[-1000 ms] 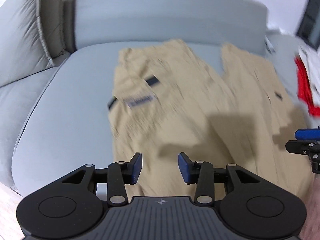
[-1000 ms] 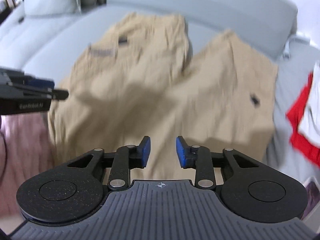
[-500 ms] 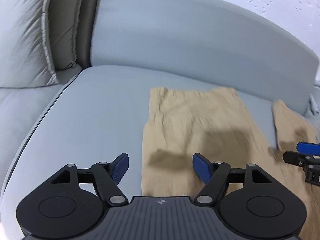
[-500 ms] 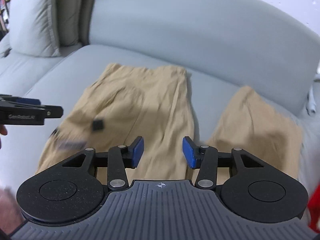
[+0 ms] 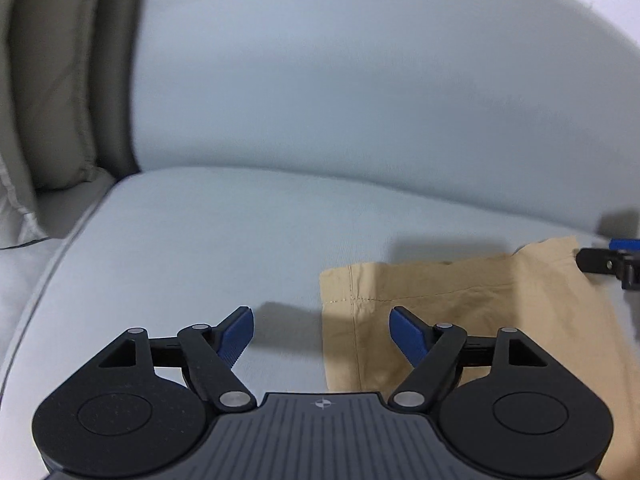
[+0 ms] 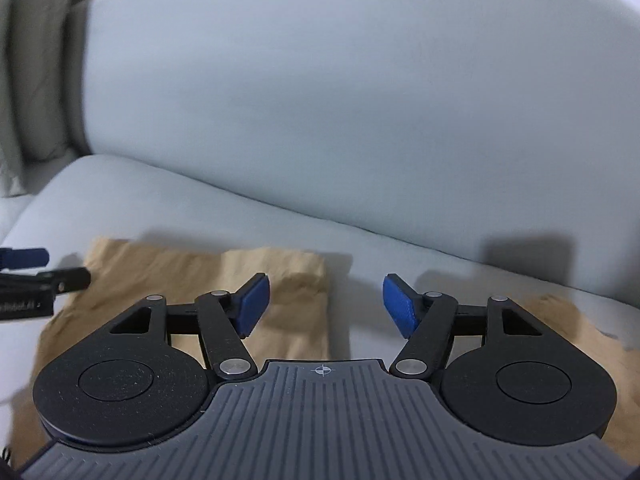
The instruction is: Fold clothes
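Observation:
Tan trousers [image 5: 460, 300] lie flat on the grey sofa seat [image 5: 180, 264], leg hems near the backrest. My left gripper [image 5: 322, 334] hovers over the left corner of one leg's hem; its jaws are opening and press on nothing. My right gripper [image 6: 326, 306] hangs over the right corner of that same leg [image 6: 200, 276], jaws also opening, only cloth and seat below the gap. The second leg [image 6: 560, 324] shows at the right. Each view catches the other tool: the right gripper [image 5: 608, 262], the left gripper [image 6: 36, 276].
The curved grey backrest [image 5: 360, 80] rises just past the hems. Grey-beige cushions [image 5: 48, 100] lean at the far left. Bare seat [image 6: 400, 256] separates the two legs.
Both grippers have swept forward and down, from over the waist end of the trousers to the leg hems by the backrest. Both pairs of jaws have spread wider.

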Motion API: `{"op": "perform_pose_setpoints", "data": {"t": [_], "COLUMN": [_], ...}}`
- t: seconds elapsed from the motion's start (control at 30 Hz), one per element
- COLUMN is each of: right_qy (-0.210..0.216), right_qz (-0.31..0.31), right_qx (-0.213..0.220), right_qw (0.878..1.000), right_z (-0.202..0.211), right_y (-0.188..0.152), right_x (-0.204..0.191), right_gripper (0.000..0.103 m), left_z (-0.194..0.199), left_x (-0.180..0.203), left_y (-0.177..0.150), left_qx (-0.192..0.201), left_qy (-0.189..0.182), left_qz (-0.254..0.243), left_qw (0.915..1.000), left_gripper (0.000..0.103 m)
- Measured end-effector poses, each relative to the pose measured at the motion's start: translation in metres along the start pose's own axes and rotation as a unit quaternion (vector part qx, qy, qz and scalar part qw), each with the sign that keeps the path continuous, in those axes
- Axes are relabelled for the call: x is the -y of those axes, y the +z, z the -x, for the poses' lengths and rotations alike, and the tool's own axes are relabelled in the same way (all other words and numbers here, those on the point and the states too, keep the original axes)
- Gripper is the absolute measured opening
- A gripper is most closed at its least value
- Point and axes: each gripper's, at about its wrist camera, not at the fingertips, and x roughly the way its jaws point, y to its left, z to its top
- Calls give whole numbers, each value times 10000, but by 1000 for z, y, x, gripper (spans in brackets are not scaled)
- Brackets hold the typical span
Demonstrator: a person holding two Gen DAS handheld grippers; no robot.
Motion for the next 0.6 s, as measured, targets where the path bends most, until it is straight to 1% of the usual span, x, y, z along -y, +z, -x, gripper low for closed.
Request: {"op": "perform_pose_setpoints", "data": {"t": [0.03, 0.07, 0.1, 0.13, 0.17, 0.2, 0.23, 0.27, 0.3, 0.37, 0.4, 0.43, 0.47, 0.5, 0.53, 0.57, 0.6], "right_qy": [12, 51, 94, 149, 312, 212, 179, 155, 112, 194, 95, -6, -181, -363, -417, -471, -544], "right_qz": [2, 138, 287, 382, 484, 724, 823, 905, 888, 643, 723, 841, 1076, 1320, 1372, 1364, 1264], "right_qx": [-64, -161, -262, -277, -295, -256, -159, -58, 223, 566, 736, 785, 657, 513, 400, 402, 376], "right_qw": [10000, 9998, 9992, 9988, 9979, 9968, 9963, 9958, 9957, 9961, 9946, 9934, 9919, 9892, 9889, 9887, 9898], "right_z": [-4, -9, -15, -16, -14, -9, -6, -3, 7, 18, 19, 17, 5, -8, -15, -20, -18], "right_y": [0, 0, -1, 0, 1, 4, 5, 6, 8, 9, 6, 4, -2, -9, -11, -15, -11], "right_x": [1, 0, -1, -3, -6, -13, -16, -17, -17, -15, -20, -24, -33, -43, -45, -47, -50], "right_gripper": [53, 52, 39, 17, 12, 7, 5, 4, 4, 4, 4, 4, 4, 6, 8, 9, 17], "left_z": [-2, -2, -2, 5, 7, 16, 18, 27, 35, 38, 39, 31, 13, 6, 6, 7, 12], "left_x": [1, 3, 5, 8, 8, 8, 7, 2, -2, 3, 6, 14, 22, 24, 33, 36, 39], "left_y": [0, 0, 0, 1, 2, 3, 3, 3, 3, -1, -3, -6, -12, -14, -18, -17, -15], "left_qx": [23, 52, 82, 177, 188, 326, 372, 563, 752, 928, 1013, 961, 714, 639, 740, 750, 753], "left_qy": [3, -14, -32, -235, -226, -185, -158, -83, -67, 60, 125, 278, 479, 536, 741, 795, 862], "left_qz": [-63, -156, -250, -294, -281, -212, -191, -55, 56, -191, -321, -626, -894, -937, -998, -1010, -988], "left_qw": [10000, 9999, 9996, 9991, 9992, 9991, 9990, 9984, 9971, 9955, 9943, 9930, 9923, 9921, 9895, 9889, 9885], "left_gripper": [74, 59, 42, 4, 3, 3, 3, 3, 3, 4, 4, 6, 9, 10, 10, 14, 22]}}
